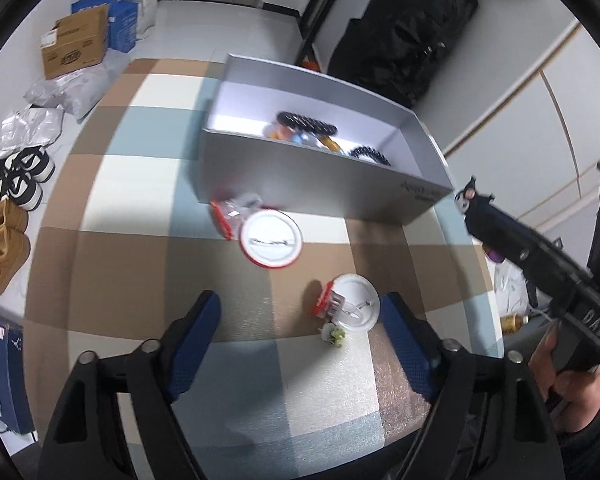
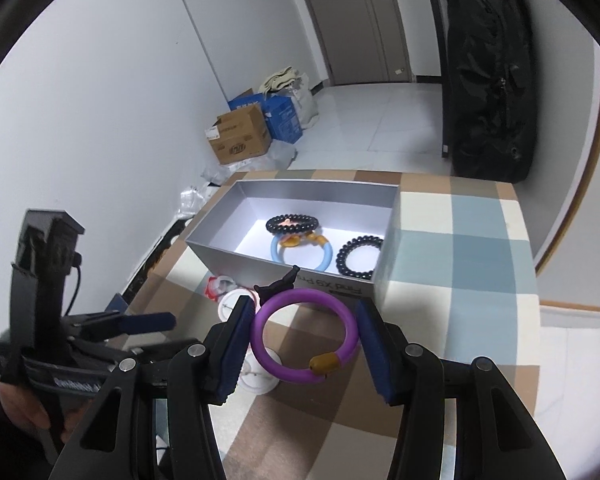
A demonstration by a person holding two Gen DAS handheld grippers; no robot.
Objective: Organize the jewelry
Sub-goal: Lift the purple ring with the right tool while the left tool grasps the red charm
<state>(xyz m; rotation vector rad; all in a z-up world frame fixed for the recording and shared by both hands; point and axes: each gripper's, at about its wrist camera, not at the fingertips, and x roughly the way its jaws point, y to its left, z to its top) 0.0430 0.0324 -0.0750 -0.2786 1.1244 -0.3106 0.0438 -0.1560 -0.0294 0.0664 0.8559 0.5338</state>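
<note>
Right tongs (image 2: 300,344) clasp purple bangle (image 2: 304,336) across its rim, light, stiff, likely slippery, bound for box (image 2: 300,276); left tongs (image 1: 300,344) gape wide, empty.

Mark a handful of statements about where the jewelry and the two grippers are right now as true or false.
1. The right gripper holds a purple bracelet between its jaws. True.
2. The grey box is empty. False: it holds two black bead bracelets and a blue bracelet.
3. The left gripper has its jaws open with nothing held. True.
4. Both white discs lie inside the box. False: they lie on the checked cloth in front of it.
</note>
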